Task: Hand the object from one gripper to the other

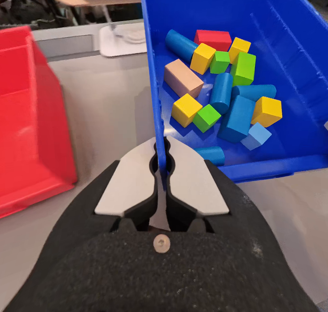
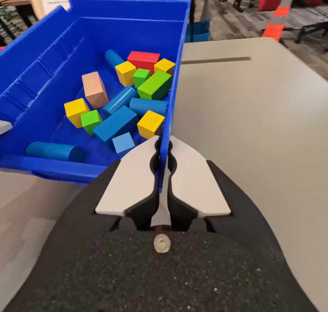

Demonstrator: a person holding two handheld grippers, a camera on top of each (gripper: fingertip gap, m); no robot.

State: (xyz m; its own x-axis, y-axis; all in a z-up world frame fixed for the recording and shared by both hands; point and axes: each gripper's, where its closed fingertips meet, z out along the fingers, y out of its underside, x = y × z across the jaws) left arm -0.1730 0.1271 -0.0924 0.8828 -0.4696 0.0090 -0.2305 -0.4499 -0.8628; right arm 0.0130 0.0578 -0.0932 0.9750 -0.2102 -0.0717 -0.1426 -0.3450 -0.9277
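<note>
Left wrist view: the left gripper (image 1: pixel 161 143) is nearly closed, its jaws pinching the thin left side wall of the blue bin (image 1: pixel 195 15), which fills the upper right of the frame. The wall runs upward from between the jaws, roughly in line with the fingers. The bin appears tilted and raised off the grey table (image 1: pixel 106 99), though its underside is hidden. A red bin (image 1: pixel 26 117) stands well apart at the left edge.

Right wrist view: the right gripper (image 2: pixel 164 141) is likewise nearly closed, clamped on the bin's opposite side wall; here the blue bin (image 2: pixel 44 42) occupies the upper left of the frame. A pale finger tip at the far left edge is probably the left gripper.

Contents: loose coloured blocks (image 1: pixel 223 90) lie heaped on the bin floor, among them a red block (image 2: pixel 143 58), a tan block (image 2: pixel 94 90) and several blue cylinders, one apart near the low front lip (image 2: pixel 55 150).

Reading: both grippers hold the bin at once, one on each long side, so its long axis runs away from both cameras, between the grippers. Neither is nearer; this looks like the shared-grip instant of a handover. Whichever gripper lets go, the other must carry the whole weight from one wall, and the bin may swing and spill the blocks.
</note>
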